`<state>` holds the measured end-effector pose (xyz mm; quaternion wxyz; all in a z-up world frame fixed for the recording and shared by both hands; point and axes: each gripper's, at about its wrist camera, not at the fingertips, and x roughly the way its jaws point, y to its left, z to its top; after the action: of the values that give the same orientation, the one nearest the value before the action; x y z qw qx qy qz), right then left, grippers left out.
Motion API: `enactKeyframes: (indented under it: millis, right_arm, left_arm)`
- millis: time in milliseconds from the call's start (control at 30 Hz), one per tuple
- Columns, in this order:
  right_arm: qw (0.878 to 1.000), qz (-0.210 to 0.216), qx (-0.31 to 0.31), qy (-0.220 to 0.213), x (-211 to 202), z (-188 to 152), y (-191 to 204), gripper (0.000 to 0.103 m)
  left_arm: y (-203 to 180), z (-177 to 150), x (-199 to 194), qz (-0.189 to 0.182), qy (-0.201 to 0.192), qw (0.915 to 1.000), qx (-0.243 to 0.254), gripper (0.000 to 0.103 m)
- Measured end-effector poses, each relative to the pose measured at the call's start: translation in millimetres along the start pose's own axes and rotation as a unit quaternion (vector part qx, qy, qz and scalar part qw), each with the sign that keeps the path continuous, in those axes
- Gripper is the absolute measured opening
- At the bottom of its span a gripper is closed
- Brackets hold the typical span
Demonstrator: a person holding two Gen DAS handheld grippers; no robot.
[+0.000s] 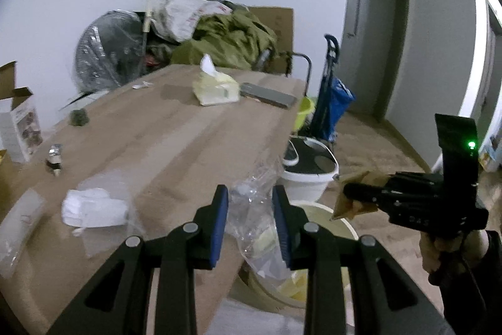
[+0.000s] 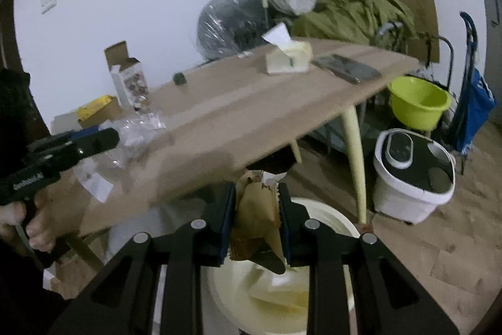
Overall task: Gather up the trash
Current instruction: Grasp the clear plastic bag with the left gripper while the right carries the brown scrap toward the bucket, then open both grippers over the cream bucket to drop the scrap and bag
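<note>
The left gripper pinched a clear plastic wrapper between its blue pads, just past the near right edge of the table and above the cream bin on the floor. The right gripper was clamped on a brown paper wrapper, also hanging over the bin. Both pieces looked very light. The plastic seemed soft, slick and crumpled, likely to slide or cling to a pad, so a bunched fold would make the safest hold. The paper seemed stiffer and creased, and held well by its middle. More trash lay on the near left of the table: a white wad under clear film, best taken at its thick centre. The tissue pack and phone sat at the far end.
</note>
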<state>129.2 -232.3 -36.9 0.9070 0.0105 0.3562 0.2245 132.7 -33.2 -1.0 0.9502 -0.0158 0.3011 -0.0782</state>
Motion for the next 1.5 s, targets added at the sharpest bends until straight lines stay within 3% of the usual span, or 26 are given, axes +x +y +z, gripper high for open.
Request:
enactKeyframes:
  millis: [400, 500, 833, 1000, 1067, 1133, 1233, 1500]
  right_arm:
    - [0.997, -0.014, 0.031, 0.062, 12, -48, -54, 0.032]
    - [0.997, -0.014, 0.040, 0.062, 11, -54, -63, 0.044]
    - [0.997, -0.012, 0.059, 0.055, 9, -57, -75, 0.044]
    - [0.996, -0.029, 0.064, 0.054, 6, -58, -81, 0.045]
    - [0.996, -0.035, 0.067, 0.055, 5, -59, -82, 0.046]
    - [0.995, -0.040, 0.069, 0.056, 5, -59, -82, 0.047]
    - [0.995, -0.042, 0.066, 0.057, 6, -57, -79, 0.047]
    - [0.996, -0.043, 0.050, 0.063, 9, -52, -68, 0.047]
  left_arm:
    - [-61, -15, 64, -0.047, 0.074, 0.9954, 0.040, 0.028]
    - [-73, -19, 79, -0.057, 0.096, 0.9923, 0.052, 0.028]
    - [-84, -33, 108, -0.072, 0.146, 0.9848, 0.061, 0.029]
    - [-92, -42, 123, -0.096, 0.182, 0.9761, 0.070, 0.030]
    - [-96, -45, 125, -0.097, 0.189, 0.9742, 0.075, 0.032]
    - [-98, -48, 129, -0.098, 0.198, 0.9724, 0.076, 0.040]
    - [-95, -48, 129, -0.101, 0.198, 0.9725, 0.072, 0.049]
    - [-81, -41, 111, -0.092, 0.168, 0.9797, 0.061, 0.051]
